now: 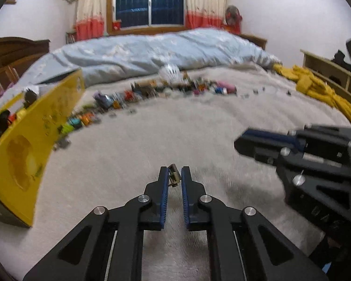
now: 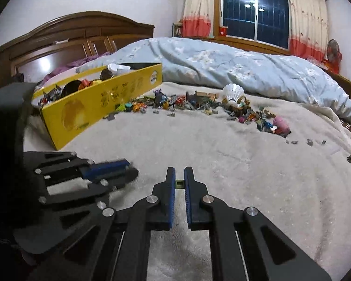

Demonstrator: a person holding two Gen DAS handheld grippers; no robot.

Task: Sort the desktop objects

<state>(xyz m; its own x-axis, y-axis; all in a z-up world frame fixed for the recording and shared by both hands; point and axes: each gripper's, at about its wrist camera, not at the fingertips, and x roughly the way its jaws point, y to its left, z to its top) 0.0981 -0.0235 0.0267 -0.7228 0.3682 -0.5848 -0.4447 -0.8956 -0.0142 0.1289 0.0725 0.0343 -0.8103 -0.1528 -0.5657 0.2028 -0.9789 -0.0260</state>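
matt black plastic with shiny metal pins on the left gripper [image 1: 174, 175]; ribbed blue pads [image 1: 165, 201], rubber-like. dull brass-like metal on the small part [image 1: 173, 176]. fuzzy, rough grey cloth on the blanket [image 2: 245, 175]. smooth, slightly glossy yellow cardboard on the box [image 2: 100, 103]. polished dark wood on the headboard [image 2: 70, 37].

The right gripper [image 2: 179, 175] jaws pinch a small olive piece [image 2: 179, 184].

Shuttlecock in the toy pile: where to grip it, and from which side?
Grip the shuttlecock across its white feather skirt, coming from above on the near side. It stands out of the toy pile with the skirt uppermost and clear; the lower end is buried among small pieces, and the quilt crowds the far side.
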